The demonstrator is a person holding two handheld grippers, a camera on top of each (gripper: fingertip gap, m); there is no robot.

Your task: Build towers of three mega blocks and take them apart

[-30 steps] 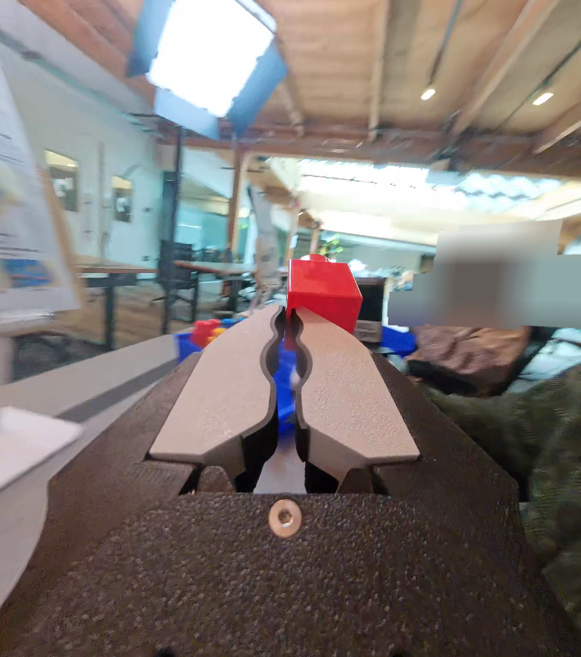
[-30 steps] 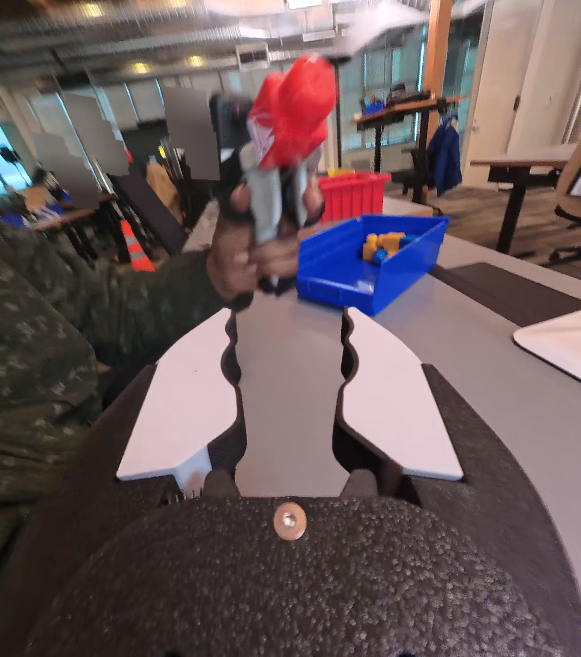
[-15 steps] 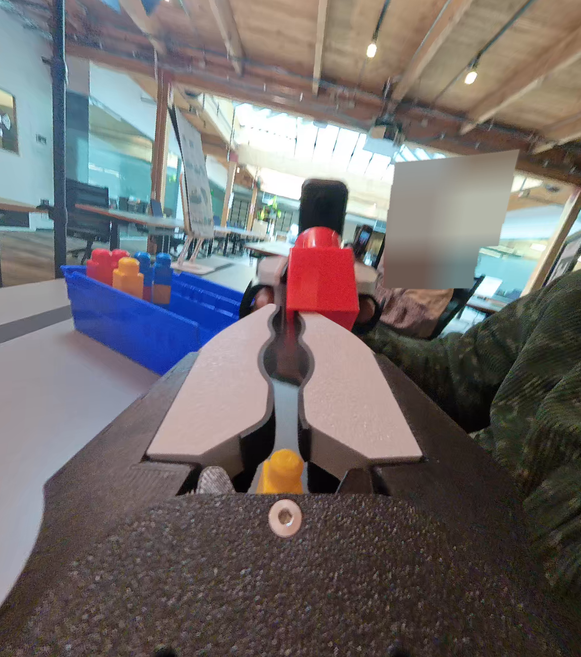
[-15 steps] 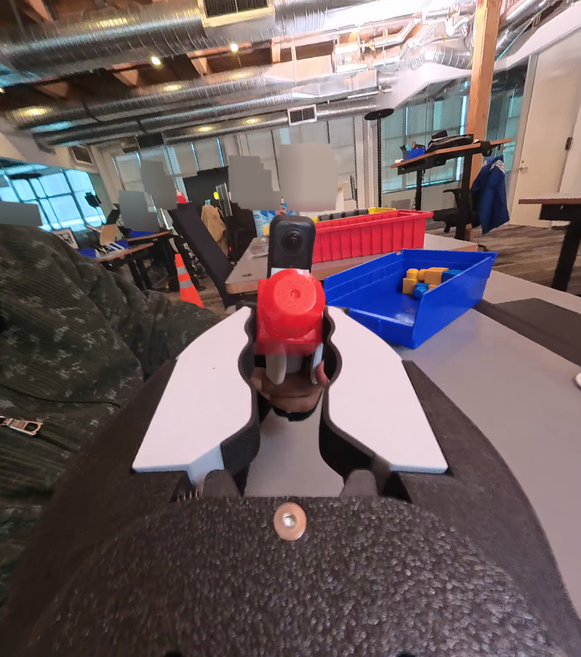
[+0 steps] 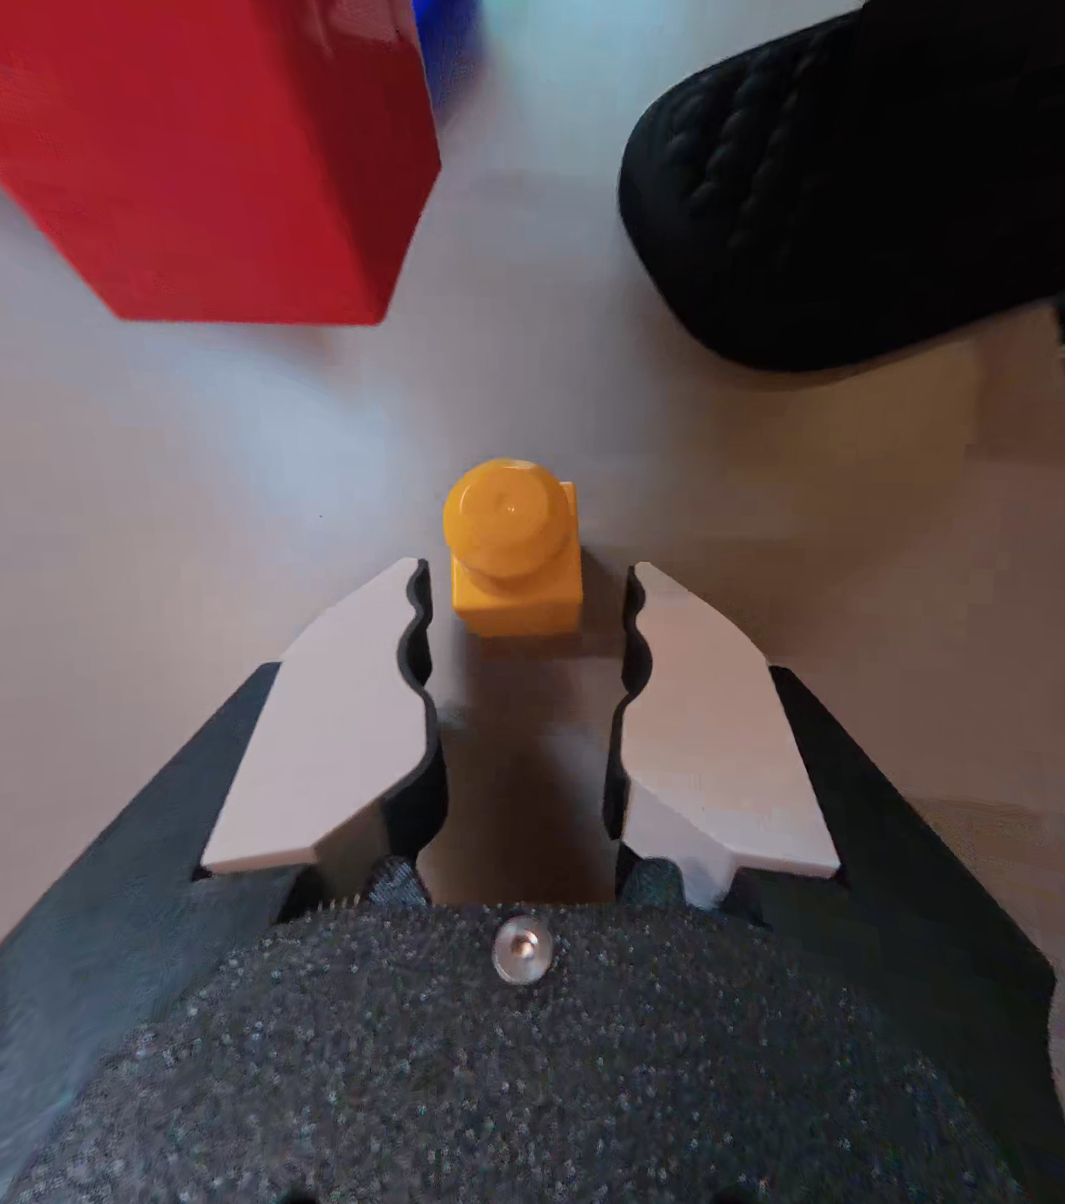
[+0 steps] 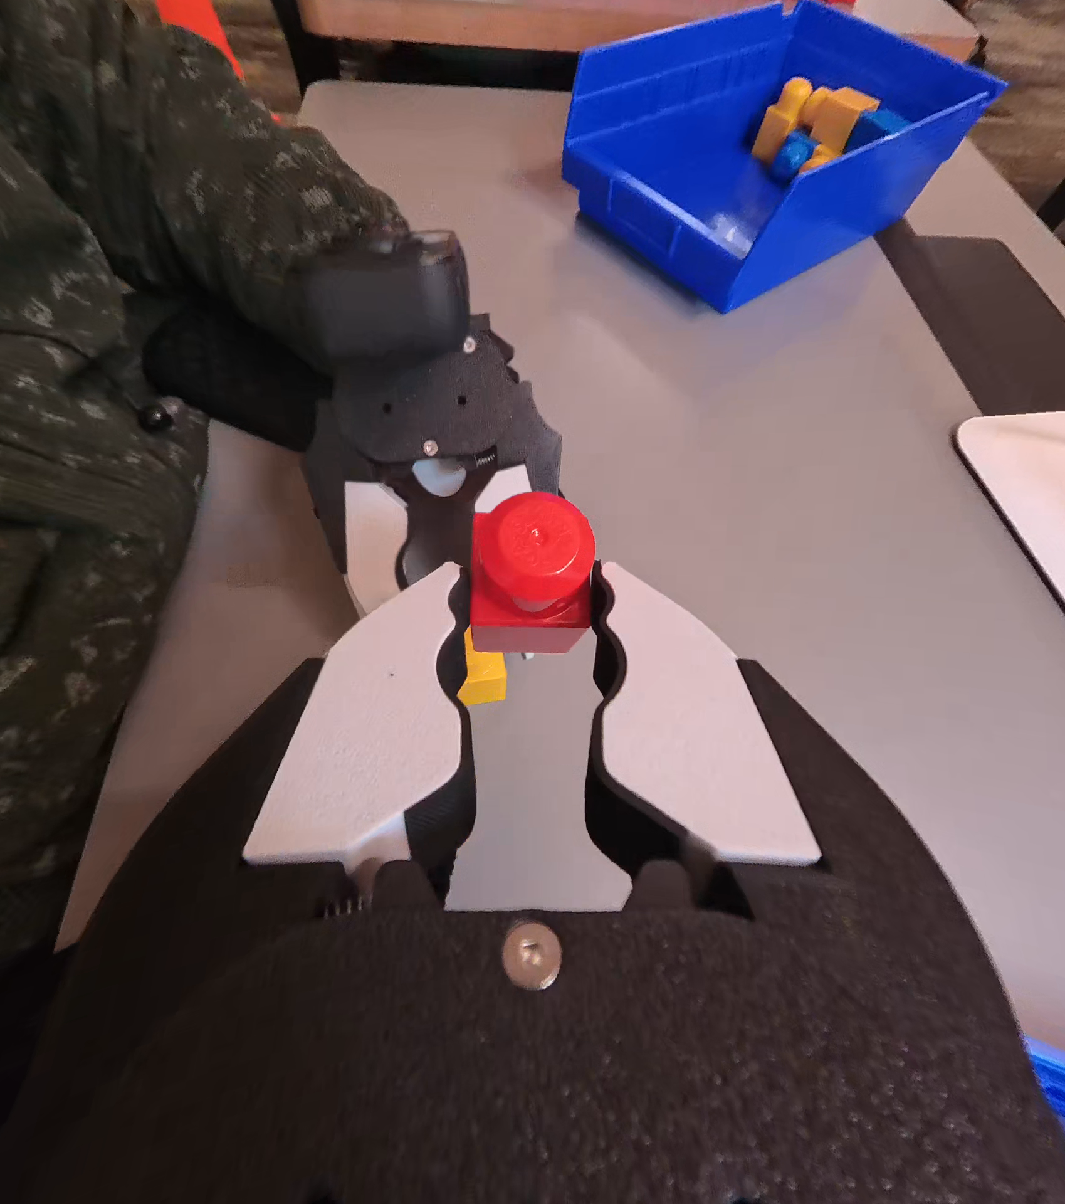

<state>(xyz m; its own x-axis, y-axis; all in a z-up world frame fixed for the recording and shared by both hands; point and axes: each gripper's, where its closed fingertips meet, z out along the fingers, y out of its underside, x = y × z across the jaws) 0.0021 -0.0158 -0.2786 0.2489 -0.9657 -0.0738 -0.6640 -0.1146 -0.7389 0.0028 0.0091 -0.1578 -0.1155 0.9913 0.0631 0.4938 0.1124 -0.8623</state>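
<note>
Red block: small red plastic mega block with one round stud (image 6: 533, 580), centre of right wrist view, gripped at its sides by the right gripper (image 6: 529, 609); jaws narrowed onto it. Judged: held above the yellow block for stacking.
Yellow block: small yellow plastic block with one round stud (image 5: 513, 554), upright on the grey table (image 5: 126, 521), centre of left wrist view.
Left gripper (image 5: 523, 586): jaws wide, empty, one on each side of the yellow block, not touching. Judged: placed to steady the base during press-down.
Bin: blue plastic bin (image 6: 731, 215), upper right of right wrist view, holds spare yellow and blue blocks.
Hidden: yellow block mostly covered by the red one in right view; stud alignment cannot be told.
Cut off: red block cropped at upper left of left view, blurred.
Third block: not identified.
</note>
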